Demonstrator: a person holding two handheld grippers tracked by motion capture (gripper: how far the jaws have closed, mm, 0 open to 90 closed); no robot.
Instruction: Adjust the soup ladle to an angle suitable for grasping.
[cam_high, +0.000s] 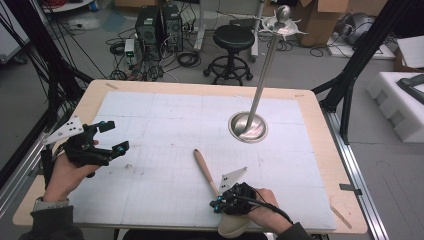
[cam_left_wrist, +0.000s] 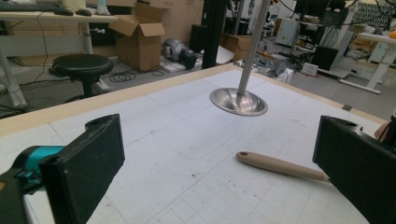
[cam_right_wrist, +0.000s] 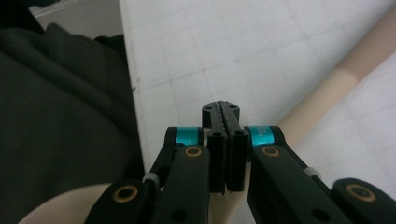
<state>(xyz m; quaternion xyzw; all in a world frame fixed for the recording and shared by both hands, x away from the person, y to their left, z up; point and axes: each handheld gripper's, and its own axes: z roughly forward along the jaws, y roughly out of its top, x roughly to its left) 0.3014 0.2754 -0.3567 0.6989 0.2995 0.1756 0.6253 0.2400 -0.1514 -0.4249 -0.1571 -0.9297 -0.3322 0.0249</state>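
Your left gripper (cam_high: 110, 136) hovers over the left part of the white gridded mat (cam_high: 165, 120) with its black jaws spread wide and nothing between them, and the left gripper view looks between them toward the long spoon. Your right gripper (cam_high: 218, 204) sits near the front edge of the table with its jaws pressed flat together; in the right gripper view the pads meet along a ridged seam, and the pale wooden spoon with a long round handle (cam_high: 206, 171) runs just under and beside them. It looks as though the jaws are shut above the handle rather than clamped on it, though I can't rule out a light pinch lower down. The spoon lies flat on the mat, its handle tip pointing away from you and its wide bowl overhanging the front edge under your right hand, probably so it can be lifted by the thick end. Farther back stands a shiny metal pole on a round dished base (cam_high: 248, 126), upright, well apart from the spoon. No brand or writing is legible anywhere.
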